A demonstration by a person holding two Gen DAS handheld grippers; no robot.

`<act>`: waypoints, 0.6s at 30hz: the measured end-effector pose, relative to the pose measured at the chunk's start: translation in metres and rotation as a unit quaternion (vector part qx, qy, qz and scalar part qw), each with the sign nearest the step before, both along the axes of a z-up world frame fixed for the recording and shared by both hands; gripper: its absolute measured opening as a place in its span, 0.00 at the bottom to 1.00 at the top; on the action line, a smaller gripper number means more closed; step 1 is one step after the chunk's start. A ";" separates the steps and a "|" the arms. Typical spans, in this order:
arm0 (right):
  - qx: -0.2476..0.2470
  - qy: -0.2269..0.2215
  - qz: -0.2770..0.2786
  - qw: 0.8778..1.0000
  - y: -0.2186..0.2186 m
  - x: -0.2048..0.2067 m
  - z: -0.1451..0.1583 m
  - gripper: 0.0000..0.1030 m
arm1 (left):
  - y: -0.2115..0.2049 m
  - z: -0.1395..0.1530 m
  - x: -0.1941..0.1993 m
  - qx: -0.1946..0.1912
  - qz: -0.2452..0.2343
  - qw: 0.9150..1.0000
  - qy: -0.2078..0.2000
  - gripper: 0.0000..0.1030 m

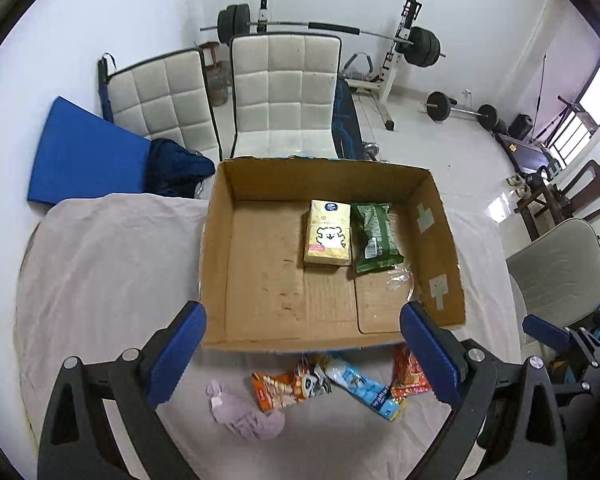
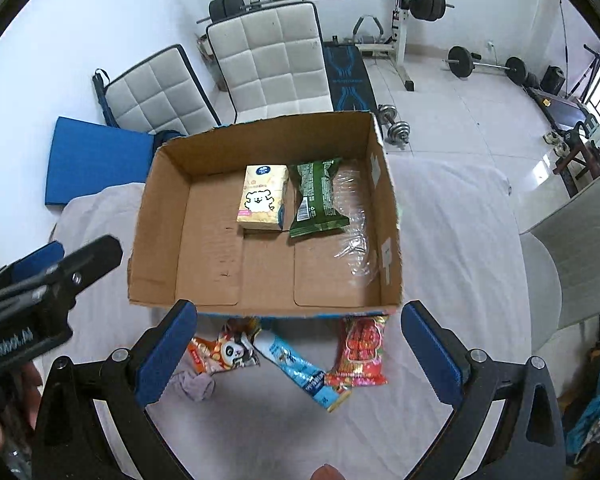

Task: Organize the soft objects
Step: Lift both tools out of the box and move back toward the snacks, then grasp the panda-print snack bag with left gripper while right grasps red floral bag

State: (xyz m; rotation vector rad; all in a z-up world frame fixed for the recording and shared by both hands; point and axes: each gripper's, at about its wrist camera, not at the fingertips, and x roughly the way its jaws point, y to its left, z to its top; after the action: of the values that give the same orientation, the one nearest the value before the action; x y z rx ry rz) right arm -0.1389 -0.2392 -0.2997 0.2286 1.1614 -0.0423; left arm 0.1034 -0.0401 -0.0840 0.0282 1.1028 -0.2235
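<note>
An open cardboard box (image 1: 216, 248) (image 2: 160, 216) sits on the cloth-covered table. Inside lie a yellow tissue pack (image 1: 327, 233) (image 2: 263, 199), a green snack bag (image 1: 374, 236) (image 2: 315, 199) and a clear plastic bag (image 2: 354, 216). In front of the box lie an orange panda packet (image 1: 290, 388) (image 2: 224, 352), a light blue packet (image 1: 366, 390) (image 2: 300, 368), a red packet (image 1: 408, 376) (image 2: 360, 352) and a purple cloth (image 1: 246, 416) (image 2: 194, 385). My left gripper (image 1: 300, 360) is open and empty above them. My right gripper (image 2: 300, 354) is open and empty too.
The table is draped in a pale pink cloth (image 1: 100, 264). Two white padded chairs (image 1: 284, 92) and a blue mat (image 1: 84, 156) stand behind it. A white chair (image 2: 572, 248) is at the right. Weight equipment (image 1: 416, 46) stands on the far floor.
</note>
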 end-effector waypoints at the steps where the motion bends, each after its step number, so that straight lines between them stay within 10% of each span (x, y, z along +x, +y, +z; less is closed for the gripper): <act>1: 0.001 0.000 -0.001 1.000 -0.001 -0.003 0.002 1.00 | -0.001 0.004 -0.008 0.001 0.003 1.000 -0.004 0.96; 10: 0.033 0.001 -0.002 0.999 -0.029 -0.033 -0.011 1.00 | 0.009 0.001 -0.043 -0.011 0.041 0.999 -0.001 0.96; 13: -0.007 0.034 -0.008 0.999 -0.041 -0.038 -0.042 1.00 | 0.024 -0.025 -0.048 0.005 0.067 0.997 0.024 0.96; 18: 0.061 0.119 -0.035 0.990 -0.065 -0.040 -0.115 1.00 | 0.061 -0.087 -0.057 -0.005 0.134 0.986 0.101 0.96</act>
State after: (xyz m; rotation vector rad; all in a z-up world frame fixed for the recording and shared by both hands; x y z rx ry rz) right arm -0.1791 -0.3039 -0.4143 0.3809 1.3957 -0.0604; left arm 0.0460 0.0205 -0.1706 -0.1541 1.2935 0.0097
